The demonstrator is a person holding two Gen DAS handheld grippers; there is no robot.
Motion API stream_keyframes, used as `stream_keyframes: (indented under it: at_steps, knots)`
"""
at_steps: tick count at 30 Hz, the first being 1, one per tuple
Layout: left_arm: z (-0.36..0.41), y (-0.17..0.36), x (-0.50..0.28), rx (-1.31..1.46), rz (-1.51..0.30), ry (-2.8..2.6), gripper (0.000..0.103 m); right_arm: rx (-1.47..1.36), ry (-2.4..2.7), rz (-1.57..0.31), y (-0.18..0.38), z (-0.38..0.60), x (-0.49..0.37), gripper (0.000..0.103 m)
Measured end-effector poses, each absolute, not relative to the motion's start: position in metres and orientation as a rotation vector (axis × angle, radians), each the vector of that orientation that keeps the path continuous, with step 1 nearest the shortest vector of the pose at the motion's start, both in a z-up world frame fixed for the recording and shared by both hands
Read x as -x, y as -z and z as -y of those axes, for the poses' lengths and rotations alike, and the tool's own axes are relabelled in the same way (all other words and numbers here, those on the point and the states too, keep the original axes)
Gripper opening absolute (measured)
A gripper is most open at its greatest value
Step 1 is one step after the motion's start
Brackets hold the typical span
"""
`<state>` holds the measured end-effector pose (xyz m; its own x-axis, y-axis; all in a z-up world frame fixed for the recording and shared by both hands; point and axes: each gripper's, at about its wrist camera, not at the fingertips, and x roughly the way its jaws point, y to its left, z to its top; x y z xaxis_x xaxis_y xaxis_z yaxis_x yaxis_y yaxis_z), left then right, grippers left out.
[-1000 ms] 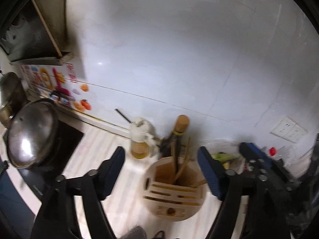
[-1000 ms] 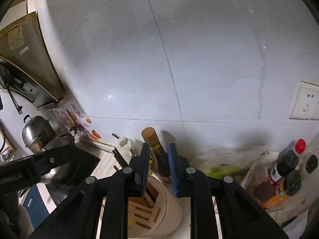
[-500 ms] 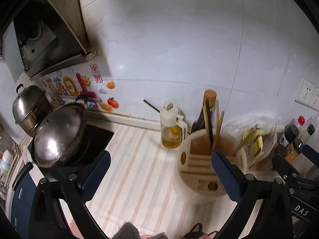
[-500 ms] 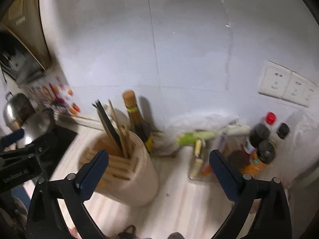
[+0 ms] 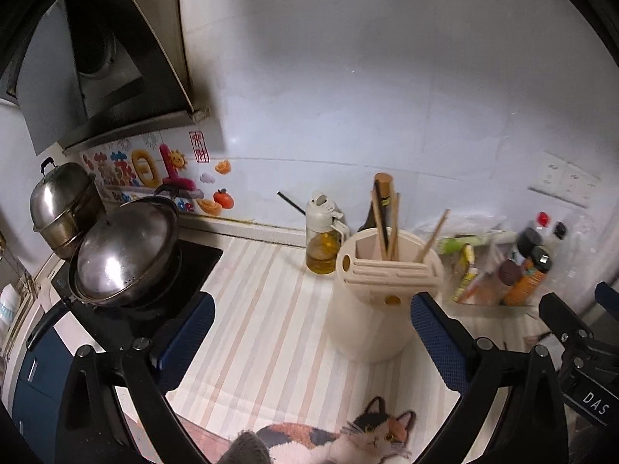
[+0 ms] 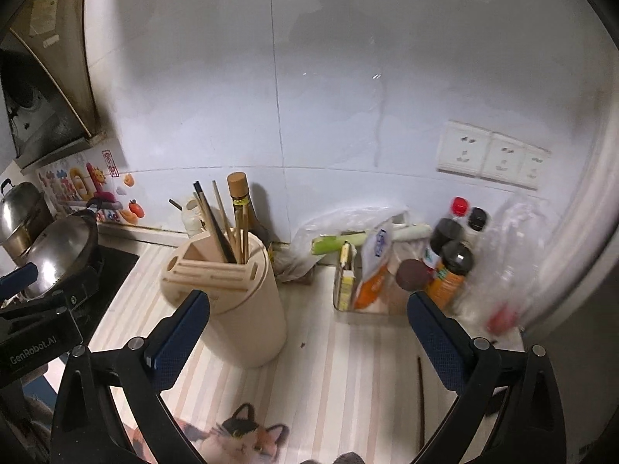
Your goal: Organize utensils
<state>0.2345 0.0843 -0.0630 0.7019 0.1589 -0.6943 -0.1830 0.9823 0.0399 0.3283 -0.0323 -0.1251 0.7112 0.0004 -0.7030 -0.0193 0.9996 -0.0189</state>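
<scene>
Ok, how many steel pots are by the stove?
2: a lidded stockpot at the far left; a lidded wok on the black cooktop in front of it. Others may sit out of frame.

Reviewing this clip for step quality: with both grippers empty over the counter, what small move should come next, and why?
Probably bring the right gripper down toward the dark chopstick lying loose on the striped counter near its right finger. Both it and the left gripper are open and hold nothing, while the other chopsticks already stand in the beige holder.
</scene>
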Motion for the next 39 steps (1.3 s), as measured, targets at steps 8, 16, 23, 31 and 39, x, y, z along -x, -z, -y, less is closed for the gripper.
stream_keyframes:
  at_steps: [8,16,23,31,39]
  knots:
    - [-0.102,0.022,-0.137,0.006,-0.712,-0.106,0.103,-0.003,0.086,-0.700,0.072,0.005,-0.217,0.103]
    - [-0.118,-0.009,-0.051,0.001,-0.667,-0.076,0.103,0.005,0.159,-0.637,0.027,-0.020,-0.105,0.103]
    - [-0.122,-0.024,-0.004,0.008,-0.646,-0.077,0.103,0.008,0.154,-0.630,0.010,-0.028,-0.050,0.103]
    - [-0.114,-0.027,0.015,0.023,-0.652,-0.101,0.103,0.004,0.126,-0.624,0.004,-0.022,-0.026,0.103]
    - [-0.107,-0.025,0.018,0.021,-0.660,-0.113,0.103,0.015,0.114,-0.621,-0.002,-0.015,-0.026,0.103]
